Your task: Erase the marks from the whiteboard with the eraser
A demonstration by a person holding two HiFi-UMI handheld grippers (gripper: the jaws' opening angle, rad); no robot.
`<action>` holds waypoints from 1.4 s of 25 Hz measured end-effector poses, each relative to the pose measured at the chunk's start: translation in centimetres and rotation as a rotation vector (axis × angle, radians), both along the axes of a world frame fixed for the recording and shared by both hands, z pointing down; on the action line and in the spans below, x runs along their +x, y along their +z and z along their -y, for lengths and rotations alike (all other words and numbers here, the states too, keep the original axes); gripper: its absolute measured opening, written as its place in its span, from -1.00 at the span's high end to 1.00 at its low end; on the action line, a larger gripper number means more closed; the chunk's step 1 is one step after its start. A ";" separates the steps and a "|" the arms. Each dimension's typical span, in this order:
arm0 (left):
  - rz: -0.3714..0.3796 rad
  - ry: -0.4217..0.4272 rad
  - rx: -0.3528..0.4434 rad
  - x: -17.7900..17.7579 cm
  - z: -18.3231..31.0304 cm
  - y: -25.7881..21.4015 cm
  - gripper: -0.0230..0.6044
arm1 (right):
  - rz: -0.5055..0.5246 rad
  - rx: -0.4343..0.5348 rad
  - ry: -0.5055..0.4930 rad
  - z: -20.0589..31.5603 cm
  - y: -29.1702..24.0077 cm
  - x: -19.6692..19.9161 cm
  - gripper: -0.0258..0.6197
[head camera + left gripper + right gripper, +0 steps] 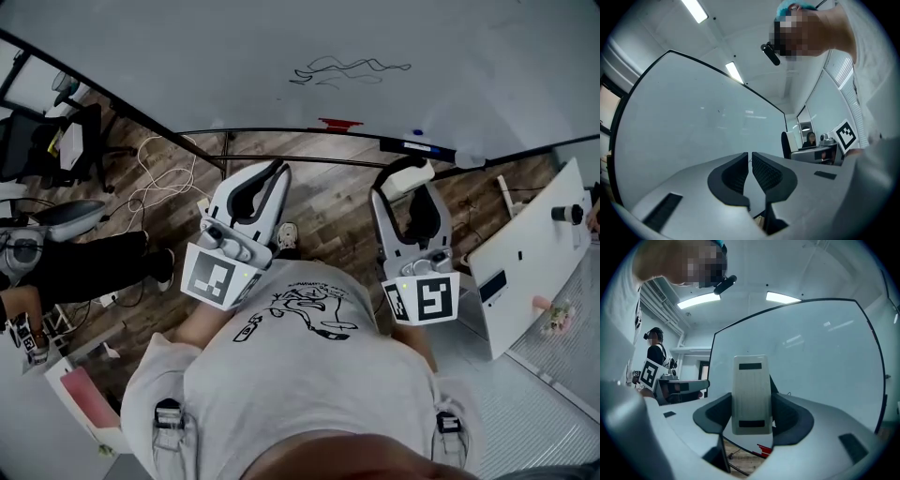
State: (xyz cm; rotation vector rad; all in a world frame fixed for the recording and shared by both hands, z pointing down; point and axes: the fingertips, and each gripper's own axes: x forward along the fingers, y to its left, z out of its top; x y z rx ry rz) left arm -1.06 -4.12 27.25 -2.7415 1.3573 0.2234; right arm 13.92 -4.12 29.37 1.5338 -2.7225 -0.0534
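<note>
1. Dark wooden floor (pixel 309 202) runs across the middle of the head view, and above it the whiteboard (pixel 234 56) fills the top of the frame.
2. Thin black squiggled marks (pixel 349 71) sit in the upper middle of the board. A small red patch (pixel 339 123) lies lower down, by the board's bottom edge.
3. The right claw (pixel 413 184), right of centre, is clamped on the eraser (pixel 413 174). The eraser's white end sticks out past the claw tips and points toward the top of the frame. It is below and to the right of the marks, well apart from them.
4. In the right gripper view the eraser (pixel 751 390) stands upright in the centre of the frame. Its long axis runs bottom to top along the jaws of the right claw (pixel 751 420). The dark pads (pixel 715 416) press its two long sides, and a dark strip crosses its pale face near each end.
5. The left claw (pixel 277 172), left of centre, points up and slightly right toward the board.
6. In the left gripper view the left claw (pixel 750 161) has its jaws almost meeting. Only a thin slit shows between them, with nothing in it.
</note>
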 end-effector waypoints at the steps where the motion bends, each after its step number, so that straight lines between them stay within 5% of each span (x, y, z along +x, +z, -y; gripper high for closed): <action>1: -0.001 0.002 0.004 -0.4 0.5 -0.1 0.79 | 0.004 0.002 0.000 0.4 -0.1 -0.5 0.12; 22: 0.000 0.076 0.021 -4.4 6.0 -0.5 0.81 | -0.011 0.044 0.097 5.3 -0.8 -4.0 0.12; 35: 0.005 0.062 0.016 -3.9 6.9 -0.3 0.81 | -0.169 0.090 0.261 11.3 1.6 1.8 0.12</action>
